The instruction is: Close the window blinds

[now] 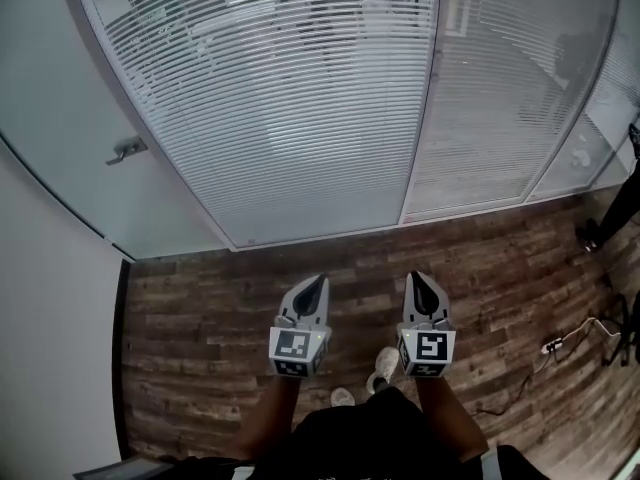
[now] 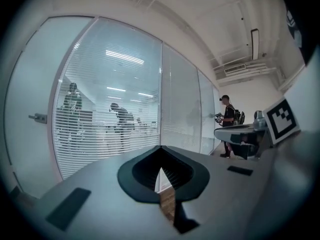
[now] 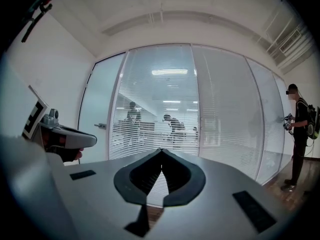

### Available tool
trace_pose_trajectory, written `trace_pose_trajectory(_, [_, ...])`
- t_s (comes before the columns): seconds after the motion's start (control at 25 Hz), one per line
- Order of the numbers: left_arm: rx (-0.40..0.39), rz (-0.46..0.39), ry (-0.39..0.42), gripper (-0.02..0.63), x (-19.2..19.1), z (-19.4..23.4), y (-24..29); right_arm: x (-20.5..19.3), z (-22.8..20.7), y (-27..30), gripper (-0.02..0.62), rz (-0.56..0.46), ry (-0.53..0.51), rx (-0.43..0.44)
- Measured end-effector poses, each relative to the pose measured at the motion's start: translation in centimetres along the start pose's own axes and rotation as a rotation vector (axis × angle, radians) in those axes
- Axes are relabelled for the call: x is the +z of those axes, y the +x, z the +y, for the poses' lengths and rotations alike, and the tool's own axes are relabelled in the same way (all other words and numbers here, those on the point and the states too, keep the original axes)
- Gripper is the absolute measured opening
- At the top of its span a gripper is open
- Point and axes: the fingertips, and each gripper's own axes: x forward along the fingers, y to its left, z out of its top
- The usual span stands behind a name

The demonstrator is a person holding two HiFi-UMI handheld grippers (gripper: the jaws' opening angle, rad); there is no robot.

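Nearest, the grey two-jaw left gripper [image 1: 318,280] and right gripper [image 1: 417,276] are held side by side above the dark wood-plank floor [image 1: 190,308]. Both are clenched shut on nothing. Ahead of them and well apart, white horizontal-slat window blinds [image 1: 300,108] hang behind a curved glass wall [image 1: 500,88]. The slats run left to right and are tilted open enough to show people [image 3: 172,126] beyond.

The window blinds [image 1: 300,118] run out past the head view's 12 o'clock edge, so their top is cut off. Figures [image 3: 172,126] behind the slats are dim shapes only. At 3 o'clock a bystander [image 1: 622,203] is cropped to a leg and shoe.
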Motion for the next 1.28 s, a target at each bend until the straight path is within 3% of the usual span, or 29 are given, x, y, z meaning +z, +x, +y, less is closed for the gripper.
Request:
trace_pose_trajectory(0.36, [0.027, 0.012, 0.051, 0.0, 1.1, 1.0, 5.2, -0.9, -2.4, 5.7, 0.003, 0.009, -0.022, 0.067])
trace_pose_trajectory(0.72, [0.029, 0.006, 0.073, 0.0, 2.3, 0.3, 12.4, -1.0, -7.6, 10.5, 0.003, 0.008, 0.0, 0.065])
trace_pose_trajectory(1.28, [0.064, 0.025, 0.042, 0.0, 3.3, -0.1, 19.9, -0.8, -14.0, 16.2, 0.003, 0.033, 0.005, 0.092])
